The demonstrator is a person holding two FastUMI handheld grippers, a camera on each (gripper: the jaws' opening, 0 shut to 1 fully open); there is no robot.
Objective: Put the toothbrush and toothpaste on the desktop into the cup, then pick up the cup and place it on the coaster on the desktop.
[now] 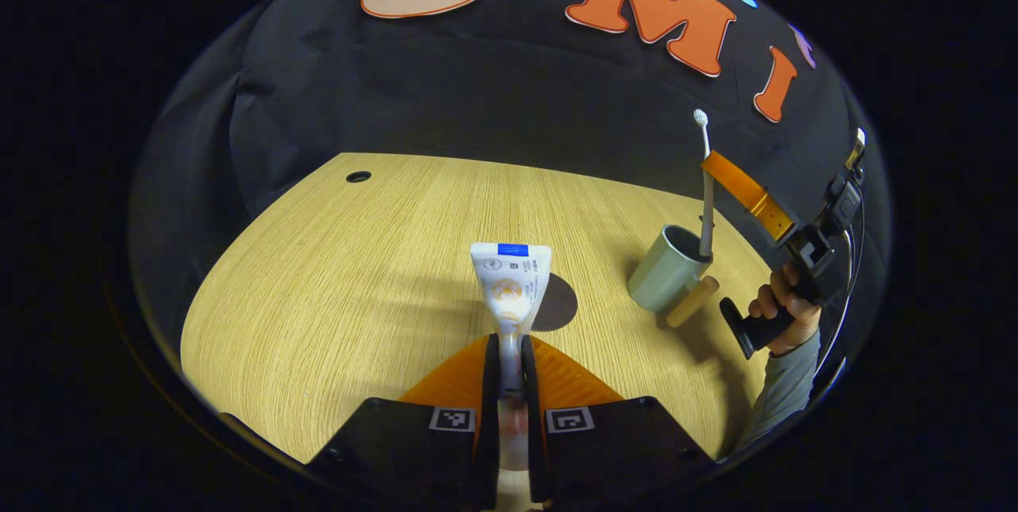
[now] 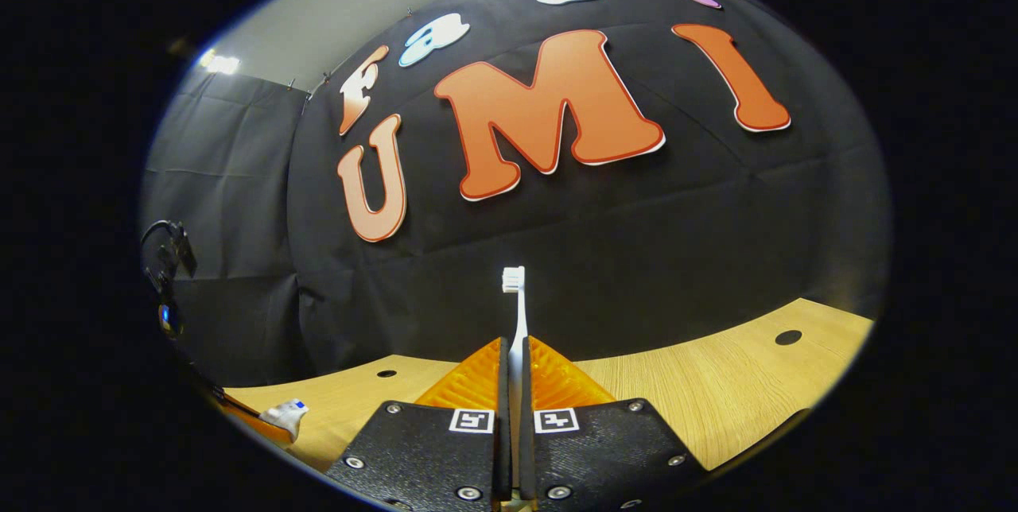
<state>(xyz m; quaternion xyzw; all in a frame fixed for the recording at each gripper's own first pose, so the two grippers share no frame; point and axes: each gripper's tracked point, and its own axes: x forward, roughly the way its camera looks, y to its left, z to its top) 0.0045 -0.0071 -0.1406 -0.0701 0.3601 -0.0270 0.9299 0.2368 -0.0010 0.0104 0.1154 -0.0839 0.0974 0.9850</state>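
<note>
Wooden desktop (image 1: 334, 289), toothpaste (image 1: 509, 285) in left tool (image 1: 509, 353)

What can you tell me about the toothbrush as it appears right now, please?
The toothbrush is slim and white, seemingly plastic, with a small white bristle head on top. It stands nearly upright, its lower end down inside the grey-green cup on the wooden desktop. The right gripper has its jaws closed on the handle, bristles rising above them.

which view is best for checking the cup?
Left gripper view: the pale green cup stands whole on the wooden desktop, its wooden handle toward the camera, with the white toothbrush held over its mouth. The right gripper view looks along the toothbrush at the wall.
</note>
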